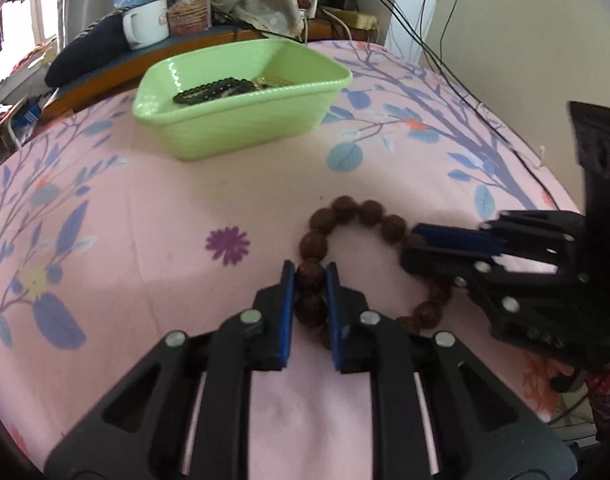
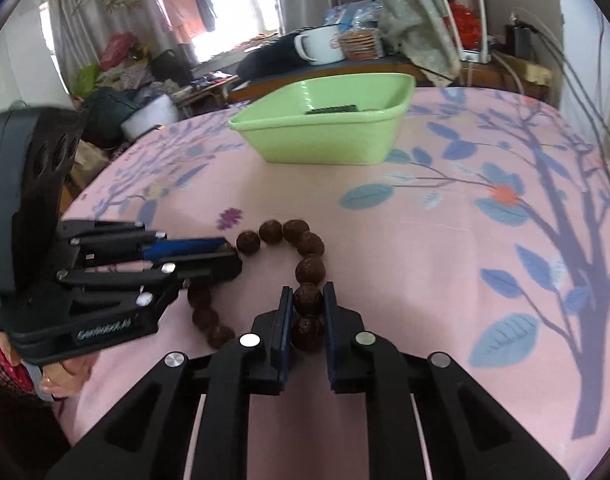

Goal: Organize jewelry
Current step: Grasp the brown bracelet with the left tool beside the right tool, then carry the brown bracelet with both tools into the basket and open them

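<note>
In the left wrist view, the left gripper (image 1: 309,276) at lower centre is clamped on the brown bead bracelet (image 1: 347,210) on the pink cloth (image 1: 145,220). The right gripper (image 1: 409,246), mid-right, pinches its far side, likely to lift it together toward the green tray (image 1: 241,128) upper left.

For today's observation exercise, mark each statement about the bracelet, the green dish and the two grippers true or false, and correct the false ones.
1. Both grippers grip the brown bead bracelet. True: the left gripper and the right gripper each pinch beads.
2. The green dish is empty. False: black beads lie in it.
3. The bracelet lies on a pink flowered cloth. True.
4. A white mug stands inside the dish. False: it stands behind it.
</note>
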`<state>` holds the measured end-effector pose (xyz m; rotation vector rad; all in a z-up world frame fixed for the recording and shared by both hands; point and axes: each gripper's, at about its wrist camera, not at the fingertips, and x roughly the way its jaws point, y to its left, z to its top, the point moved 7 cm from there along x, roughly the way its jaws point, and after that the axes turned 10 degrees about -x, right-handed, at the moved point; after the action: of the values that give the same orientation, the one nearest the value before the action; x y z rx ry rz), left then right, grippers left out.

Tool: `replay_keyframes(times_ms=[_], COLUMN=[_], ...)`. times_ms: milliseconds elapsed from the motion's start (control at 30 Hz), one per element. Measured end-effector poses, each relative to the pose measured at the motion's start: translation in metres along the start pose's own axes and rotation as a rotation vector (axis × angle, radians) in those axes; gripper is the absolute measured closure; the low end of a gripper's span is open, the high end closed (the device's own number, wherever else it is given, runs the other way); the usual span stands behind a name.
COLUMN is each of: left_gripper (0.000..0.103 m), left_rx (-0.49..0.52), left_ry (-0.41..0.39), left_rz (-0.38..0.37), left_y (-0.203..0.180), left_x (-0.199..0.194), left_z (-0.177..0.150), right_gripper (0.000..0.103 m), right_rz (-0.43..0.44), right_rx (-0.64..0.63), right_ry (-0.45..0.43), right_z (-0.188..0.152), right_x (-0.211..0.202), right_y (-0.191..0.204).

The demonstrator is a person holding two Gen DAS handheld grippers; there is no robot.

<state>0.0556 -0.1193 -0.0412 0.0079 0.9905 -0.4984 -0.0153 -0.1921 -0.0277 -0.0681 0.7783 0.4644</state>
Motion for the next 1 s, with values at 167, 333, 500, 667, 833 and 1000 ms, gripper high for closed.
replay_keyframes(times_ms=[167,333,500,667,833,1000], left_gripper=[0.089,0.089,0.089,0.089,0.089,0.089], left_rx=[0.001,-0.019,-0.009,-0.006,0.004,-0.002], left_ry=[-0.09,-0.18,-0.235,-0.287,-0.311,-0.31], left_rz=[0.047,0.081,0.118,0.172,0.22,0.248], left_y=[0.011,0.022,0.025,0.031,0.033,0.038], left_x=[-0.03,-0.058,-0.065,-0.063,-0.051,-0.032], left_z=[0.018,0.047,0.081,0.118,0.147,0.169], right_gripper=[0.103,0.103,0.103,0.103,0.103,0.103], right_rz=[0.011,-0.007,-0.037,-0.054,-0.069,-0.07], right_rx=[-0.029,-0.079,-0.13,-0.135,-0.114,-0.08], right_ry=[-0.098,-0.2,-0.25,-0.272,-0.268,-0.262], right_z=[0.028,0.075,0.116,0.149,0.17,0.182], right_x=[-0.017,-0.037,-0.042,-0.035,-0.016,0.0], right_y=[0.01,0.016,0.013,-0.005,-0.028,-0.048])
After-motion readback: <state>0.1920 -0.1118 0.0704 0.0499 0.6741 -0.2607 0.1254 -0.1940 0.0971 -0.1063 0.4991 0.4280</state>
